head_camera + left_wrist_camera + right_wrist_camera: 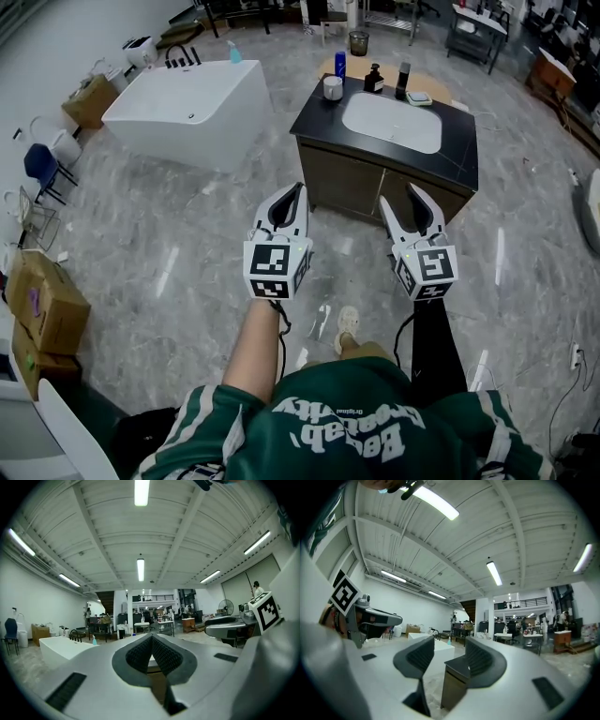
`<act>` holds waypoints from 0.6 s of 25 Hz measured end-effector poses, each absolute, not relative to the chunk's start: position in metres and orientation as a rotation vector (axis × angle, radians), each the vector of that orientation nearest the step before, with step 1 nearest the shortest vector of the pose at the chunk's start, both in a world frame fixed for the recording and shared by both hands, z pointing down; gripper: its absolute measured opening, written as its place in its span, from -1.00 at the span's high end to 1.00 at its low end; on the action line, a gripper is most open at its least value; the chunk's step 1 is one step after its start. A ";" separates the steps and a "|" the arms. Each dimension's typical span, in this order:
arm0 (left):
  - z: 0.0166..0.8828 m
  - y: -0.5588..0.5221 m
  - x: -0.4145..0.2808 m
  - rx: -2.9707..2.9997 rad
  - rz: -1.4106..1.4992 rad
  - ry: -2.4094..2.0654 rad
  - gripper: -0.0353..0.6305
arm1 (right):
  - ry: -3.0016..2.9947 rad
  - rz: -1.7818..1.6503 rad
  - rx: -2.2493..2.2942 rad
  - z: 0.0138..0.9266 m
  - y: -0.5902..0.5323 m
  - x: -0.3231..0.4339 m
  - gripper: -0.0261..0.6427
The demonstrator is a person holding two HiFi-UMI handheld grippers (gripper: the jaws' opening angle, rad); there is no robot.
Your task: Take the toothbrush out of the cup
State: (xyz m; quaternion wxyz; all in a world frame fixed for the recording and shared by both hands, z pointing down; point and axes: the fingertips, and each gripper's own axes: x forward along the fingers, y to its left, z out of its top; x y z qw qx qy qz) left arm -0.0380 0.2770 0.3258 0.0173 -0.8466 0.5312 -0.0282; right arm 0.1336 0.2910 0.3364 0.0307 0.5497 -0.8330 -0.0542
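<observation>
On the far left of a black vanity counter [319,112] stands a small white cup [333,88]; from here I cannot make out a toothbrush in it. Both grippers are held level over the floor, well short of the vanity. My left gripper [296,192] has its jaws together with nothing between them, as the left gripper view [151,638] confirms. My right gripper [397,194] stands open and empty; in the right gripper view [449,654] the corner of the vanity cabinet [452,686] shows through the gap.
The counter holds a white sink [392,123], a blue bottle [339,64], two dark bottles [374,79] and a soap dish [419,97]. A white bathtub [192,111] stands to the left. Cardboard boxes [42,309] sit at the left edge.
</observation>
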 end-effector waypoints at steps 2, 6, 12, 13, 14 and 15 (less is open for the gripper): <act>0.323 0.251 -0.035 -2.635 -0.075 1.663 0.89 | -2.571 -0.168 1.683 0.335 0.263 0.136 0.27; 0.325 0.200 -0.029 -2.625 -0.084 1.690 0.89 | -2.589 -0.169 1.656 0.335 0.209 0.143 0.22; 0.331 0.137 -0.015 -2.594 -0.121 1.701 0.89 | -2.613 -0.166 1.641 0.336 0.140 0.156 0.16; 0.333 0.129 -0.013 -2.588 -0.128 1.706 0.89 | -2.615 -0.163 1.636 0.337 0.131 0.158 0.16; 0.335 0.120 -0.012 -2.583 -0.135 1.711 0.89 | -2.617 -0.159 1.632 0.339 0.123 0.160 0.16; 0.336 0.112 -0.010 -2.578 -0.143 1.715 0.89 | -2.620 -0.156 1.628 0.341 0.114 0.161 0.16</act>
